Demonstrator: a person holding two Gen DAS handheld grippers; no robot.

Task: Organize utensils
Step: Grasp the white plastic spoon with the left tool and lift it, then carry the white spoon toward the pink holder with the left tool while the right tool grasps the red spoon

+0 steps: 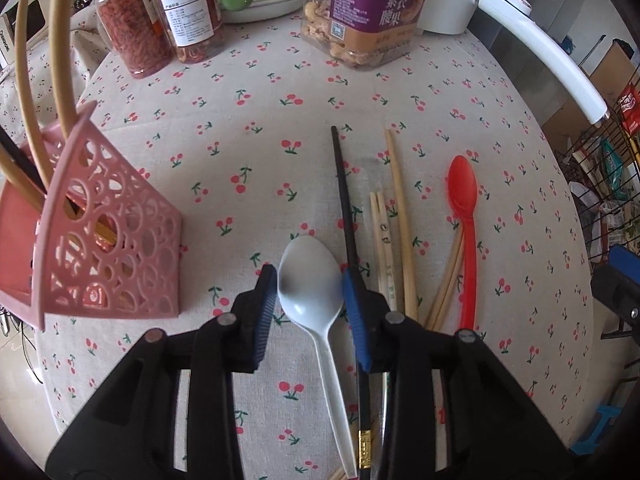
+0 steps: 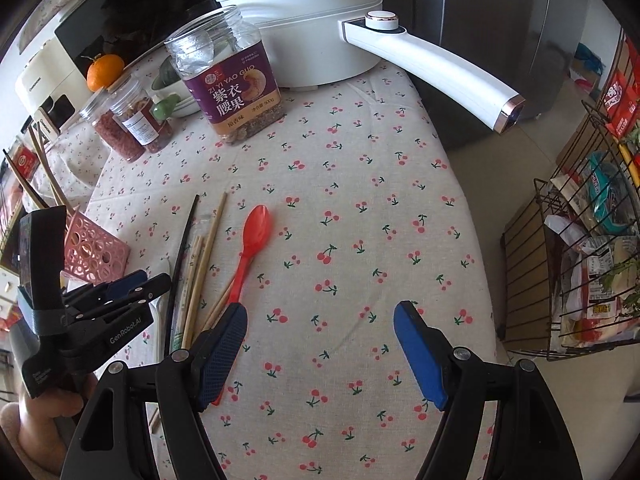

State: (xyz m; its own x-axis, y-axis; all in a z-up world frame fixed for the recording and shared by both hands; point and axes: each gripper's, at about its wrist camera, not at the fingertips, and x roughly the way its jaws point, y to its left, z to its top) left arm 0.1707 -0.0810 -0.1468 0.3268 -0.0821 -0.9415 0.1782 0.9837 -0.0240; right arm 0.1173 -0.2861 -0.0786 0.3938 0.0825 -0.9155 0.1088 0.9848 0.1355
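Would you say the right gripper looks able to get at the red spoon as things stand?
Probably yes. The right gripper is open and empty, and the red spoon lies uncovered on the tablecloth just beside its left finger; only the wooden chopsticks crowding the handle might interfere.

Purple label on the clear nut jar (image 2: 236, 92): "ZI YI YAO GUO" in Latin letters, beneath it the large characters "紫衣腰果", and small print reading "500g". In the left wrist view the same jar (image 1: 372, 12) shows those large characters again, with a QR code beside them. Left tongs (image 2: 132, 286) carry white lettering "GenRobot.AI" on the black arm. White label on the spice jar (image 1: 188, 20): print too small to read.
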